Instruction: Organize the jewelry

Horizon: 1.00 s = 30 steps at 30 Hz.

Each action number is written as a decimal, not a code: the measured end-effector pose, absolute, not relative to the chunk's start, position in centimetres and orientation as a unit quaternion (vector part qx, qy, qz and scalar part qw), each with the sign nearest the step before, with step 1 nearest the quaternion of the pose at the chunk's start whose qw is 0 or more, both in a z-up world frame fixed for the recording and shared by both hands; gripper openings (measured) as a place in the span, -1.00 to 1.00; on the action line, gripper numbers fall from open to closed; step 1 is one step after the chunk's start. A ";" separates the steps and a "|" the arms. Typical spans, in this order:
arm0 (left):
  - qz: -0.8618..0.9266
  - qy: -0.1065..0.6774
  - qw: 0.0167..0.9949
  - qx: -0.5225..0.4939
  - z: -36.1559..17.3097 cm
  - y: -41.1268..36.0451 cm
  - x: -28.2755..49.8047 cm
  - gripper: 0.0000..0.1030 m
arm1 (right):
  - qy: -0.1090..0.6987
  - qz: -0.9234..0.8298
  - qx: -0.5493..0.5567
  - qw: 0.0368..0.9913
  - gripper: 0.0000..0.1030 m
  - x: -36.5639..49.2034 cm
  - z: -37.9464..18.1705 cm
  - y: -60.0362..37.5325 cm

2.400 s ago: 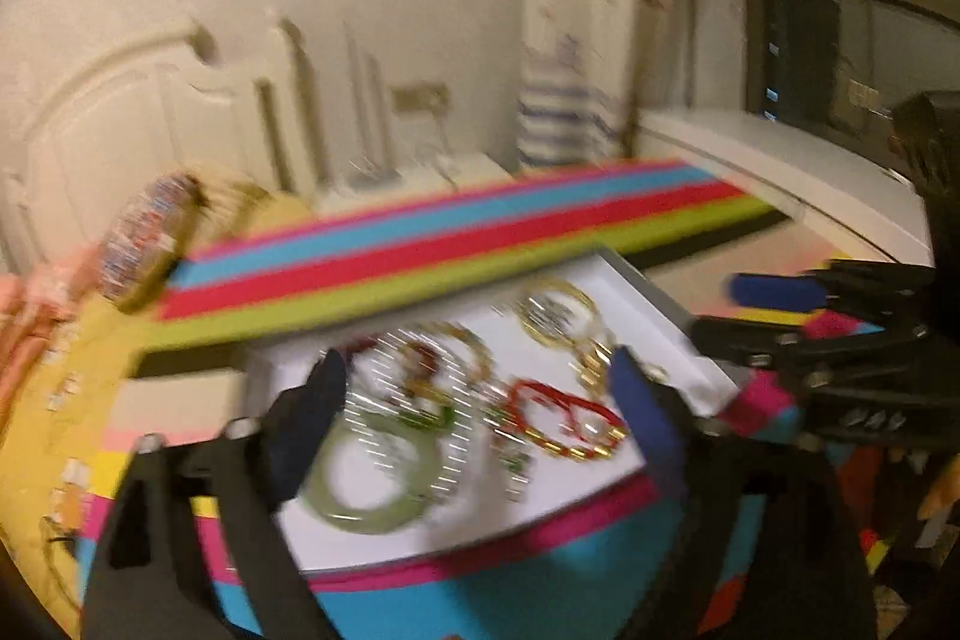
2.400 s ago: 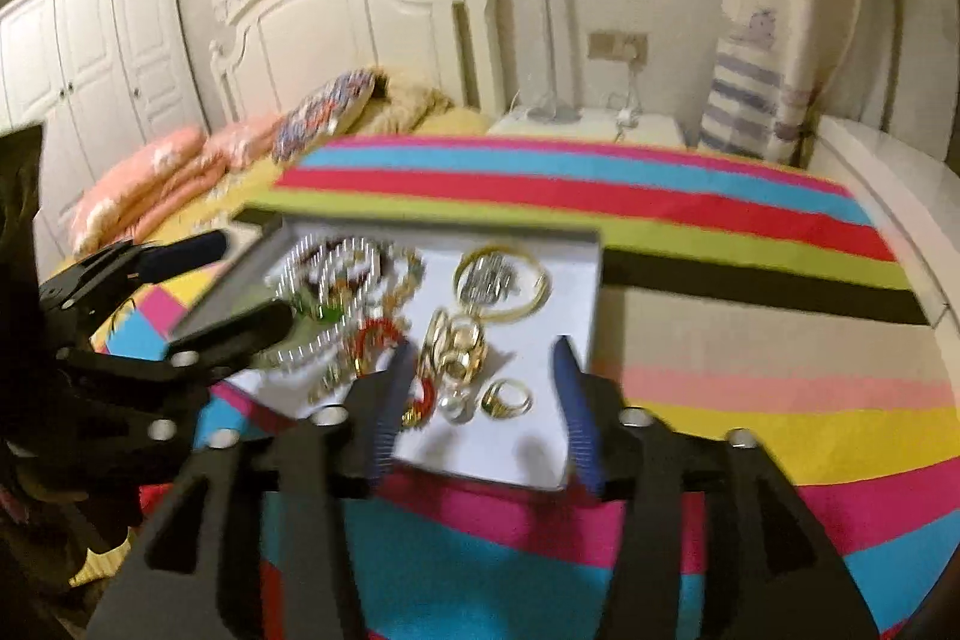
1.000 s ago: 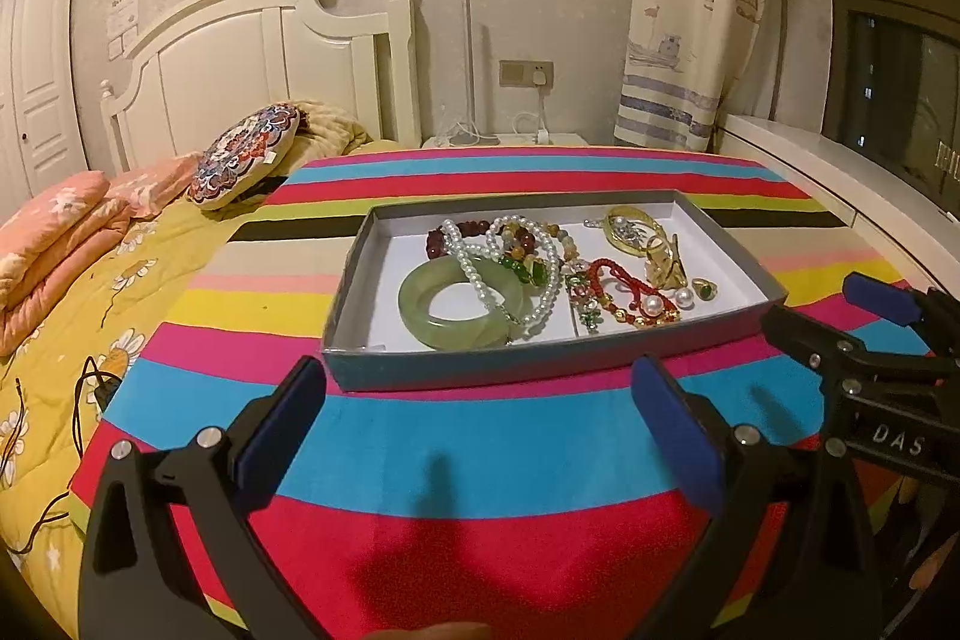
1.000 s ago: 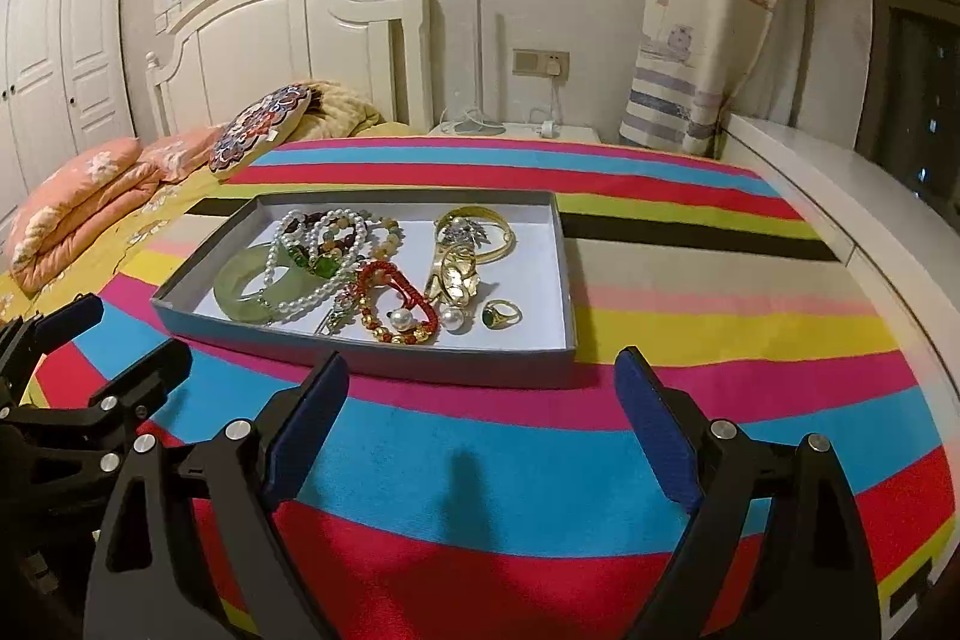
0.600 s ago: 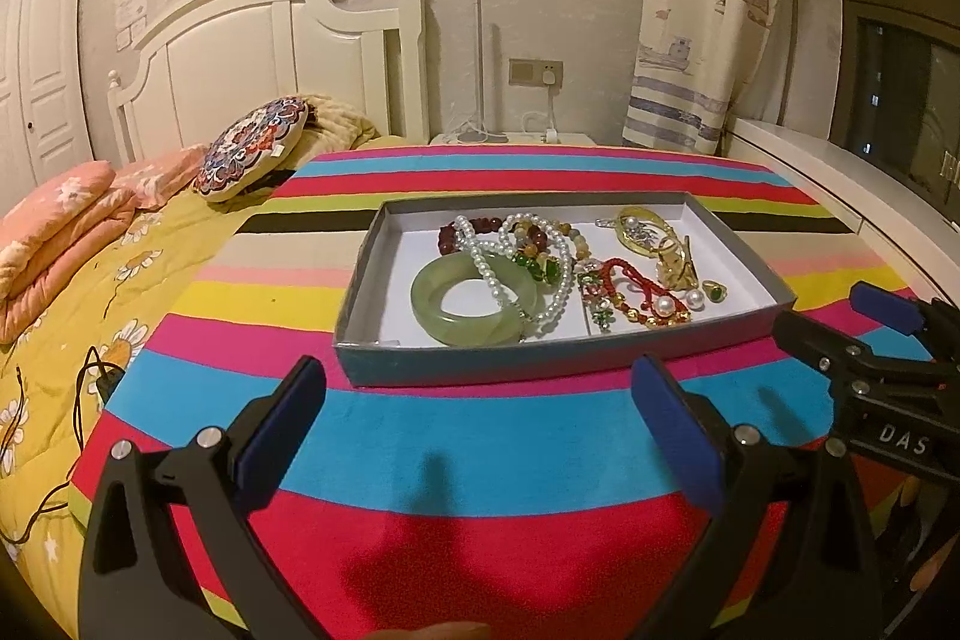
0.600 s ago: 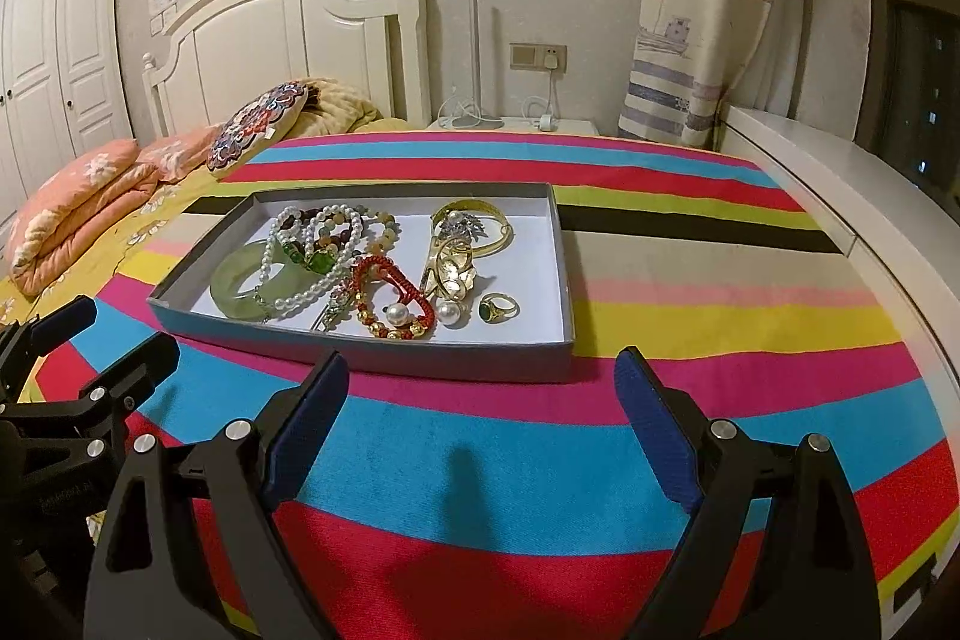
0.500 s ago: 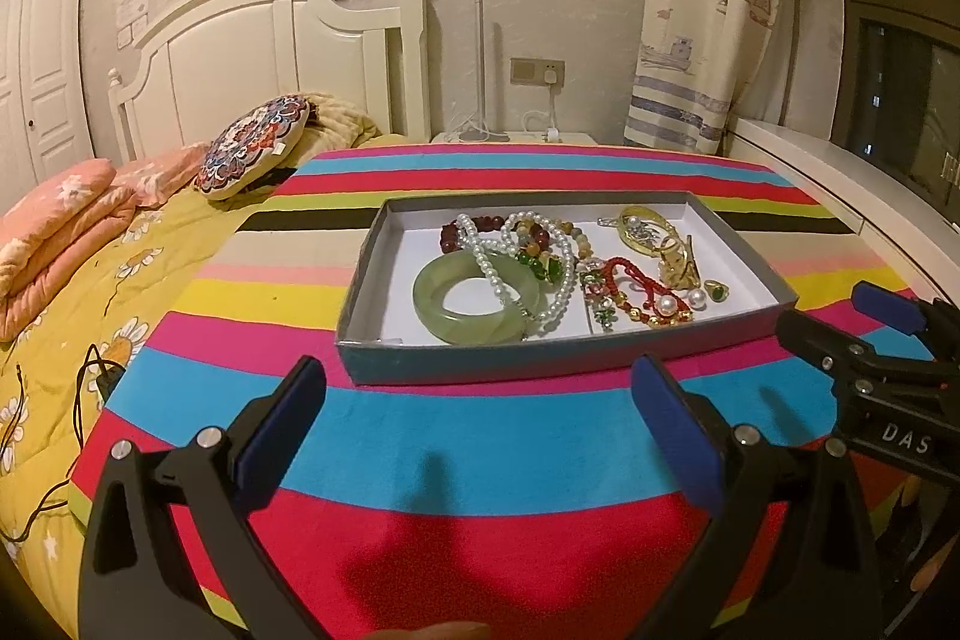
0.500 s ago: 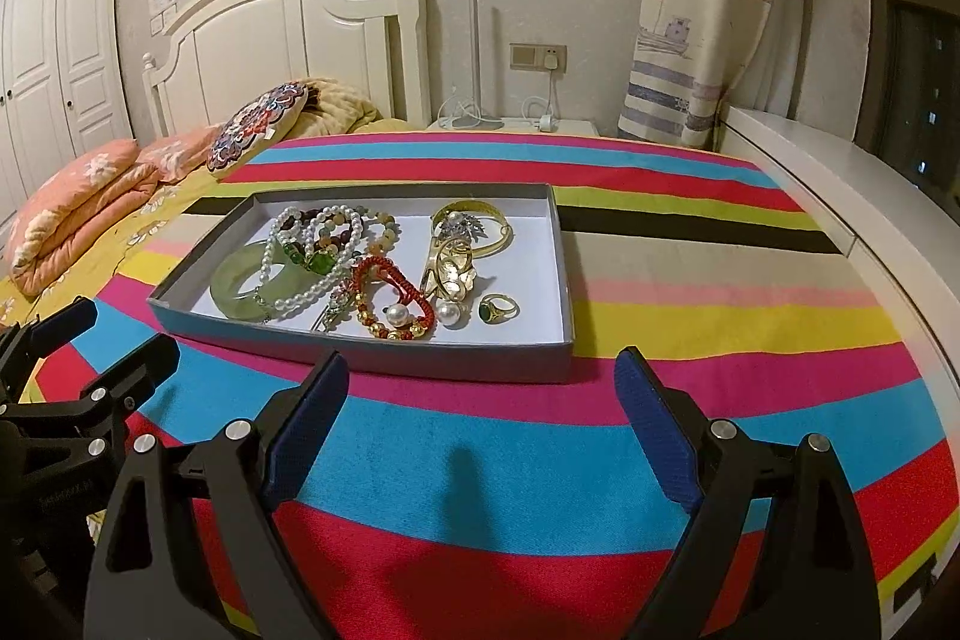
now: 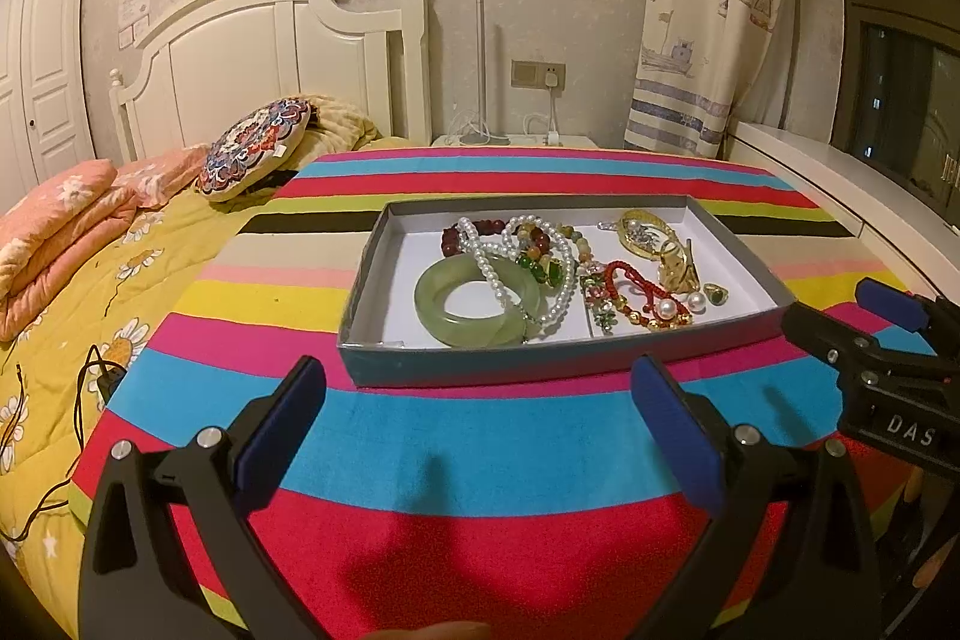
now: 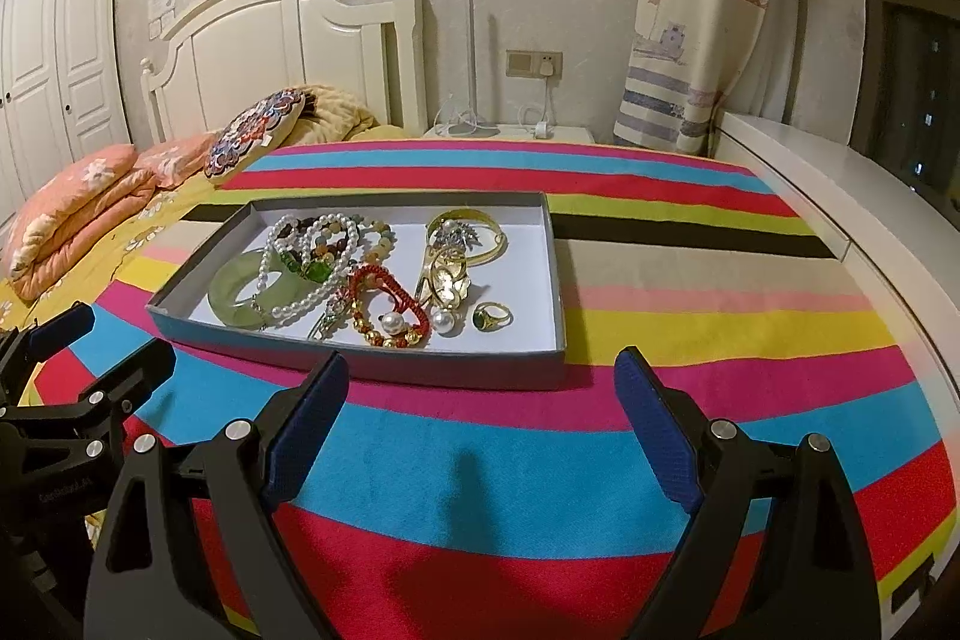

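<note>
A grey shallow tray (image 9: 540, 355) (image 10: 384, 361) lies on the striped cloth and holds tangled jewelry. A green jade bangle (image 9: 447, 322) (image 10: 231, 298) lies at its left, with a white pearl necklace (image 9: 498, 274) (image 10: 300, 304) draped over it. A red bead bracelet (image 9: 636, 280) (image 10: 384, 280), gold bangle (image 9: 645, 226) (image 10: 480, 244) and green-stone ring (image 9: 714, 293) (image 10: 489, 317) lie to the right. My left gripper (image 9: 480, 400) is open and empty in front of the tray. My right gripper (image 10: 480, 388) is open and empty, also in front of it.
The tray rests on a striped cloth (image 9: 480, 430) over a raised surface. A bed with yellow quilt (image 9: 72, 292), pink bedding (image 9: 54, 220) and a patterned cushion (image 9: 255, 148) lies left. A white window ledge (image 10: 840, 196) runs along the right. Each gripper shows at the other view's edge.
Both grippers pulled back from over the tray and steadied in front of it. Their jaws are spread wider than 2.4 s ago. The jewelry has not moved.
</note>
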<state>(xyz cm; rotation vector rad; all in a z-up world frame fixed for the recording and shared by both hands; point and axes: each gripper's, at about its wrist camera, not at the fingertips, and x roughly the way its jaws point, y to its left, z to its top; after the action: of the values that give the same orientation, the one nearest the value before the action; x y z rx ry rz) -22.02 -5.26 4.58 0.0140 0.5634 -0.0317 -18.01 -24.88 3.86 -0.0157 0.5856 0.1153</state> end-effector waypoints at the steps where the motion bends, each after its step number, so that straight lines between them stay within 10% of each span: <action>1: -0.016 0.277 0.961 0.007 4.6 -5.2 -22.1 0.95 | 0.288 0.057 -0.008 0.956 0.68 -18.0 3.9 -24.9; 30: -0.012 0.276 0.961 0.005 4.7 -5.2 -22.2 0.95 | 0.289 0.056 -0.012 0.956 0.68 -18.1 4.1 -25.1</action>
<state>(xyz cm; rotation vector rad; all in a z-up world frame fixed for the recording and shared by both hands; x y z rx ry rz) -22.23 -5.25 4.71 0.0107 0.5585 -0.0248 -18.06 -25.08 4.07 -0.0249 0.5873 0.1131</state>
